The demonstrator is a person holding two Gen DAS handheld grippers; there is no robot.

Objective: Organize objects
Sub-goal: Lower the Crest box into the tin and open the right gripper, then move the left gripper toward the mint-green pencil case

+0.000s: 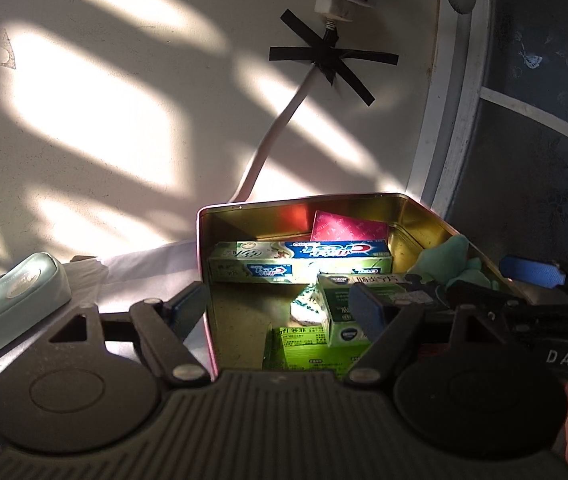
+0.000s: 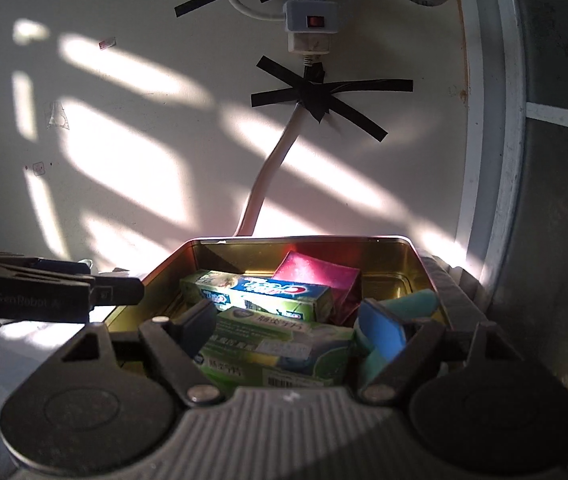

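White-clothed table (image 1: 132, 280) bearing gold tin (image 1: 423, 216), mint pouch (image 1: 16, 296).

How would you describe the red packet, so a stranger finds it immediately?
Look in the open gold metal tin below the taped white cable. At its far wall, behind the long toothpaste box, leans the red packet. It is the only red item; its neighbours are green.

one open gold metal tin (image 1: 363, 200), one green-and-blue toothpaste box (image 1: 299, 258), two green cardboard medicine boxes (image 1: 339, 312), one shiny magenta packet (image 1: 347, 230), one mint-green zip pouch (image 1: 12, 296)
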